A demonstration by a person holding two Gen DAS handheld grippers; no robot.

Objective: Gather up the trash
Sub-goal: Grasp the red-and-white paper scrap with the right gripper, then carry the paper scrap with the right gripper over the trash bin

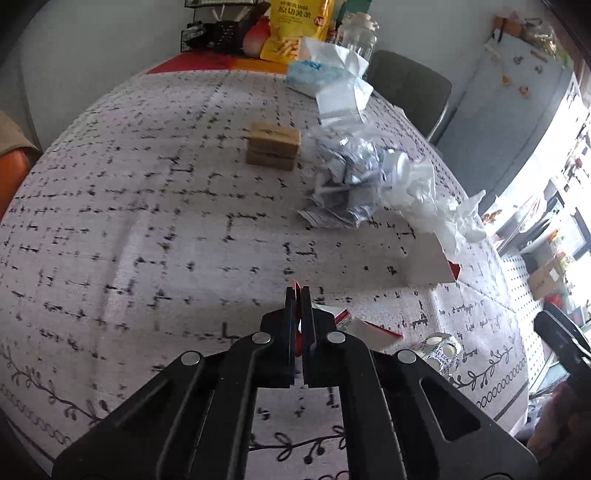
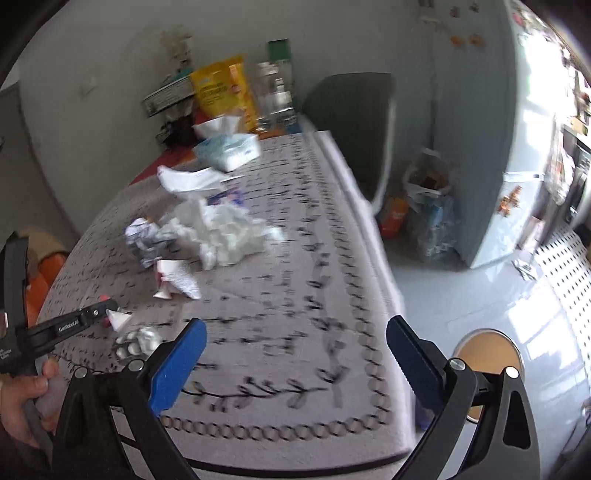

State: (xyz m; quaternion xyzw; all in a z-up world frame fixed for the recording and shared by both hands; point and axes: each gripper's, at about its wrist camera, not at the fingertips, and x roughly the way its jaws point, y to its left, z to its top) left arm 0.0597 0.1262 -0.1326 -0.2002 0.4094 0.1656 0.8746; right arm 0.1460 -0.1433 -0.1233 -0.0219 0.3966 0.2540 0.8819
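Note:
My left gripper [image 1: 298,291] is shut on a red-and-white paper wrapper [image 1: 364,326] just above the tablecloth; it also shows in the right wrist view [image 2: 107,308] at the left. A blister pack [image 1: 441,350] lies beside it, also seen in the right wrist view [image 2: 138,341]. Crumpled white tissue [image 2: 225,232], a crumpled printed wrapper [image 1: 351,177] and a torn white-and-red box [image 2: 175,278] lie mid-table. My right gripper [image 2: 295,343] is open and empty above the table's near edge.
A tissue pack [image 1: 317,75], a brown block [image 1: 273,146], a yellow snack bag [image 1: 295,26] and jars stand at the far end. A grey chair [image 2: 351,122] and a filled trash bag [image 2: 428,206] on the floor are right of the table [image 2: 277,295]. A round stool [image 2: 487,350] is below.

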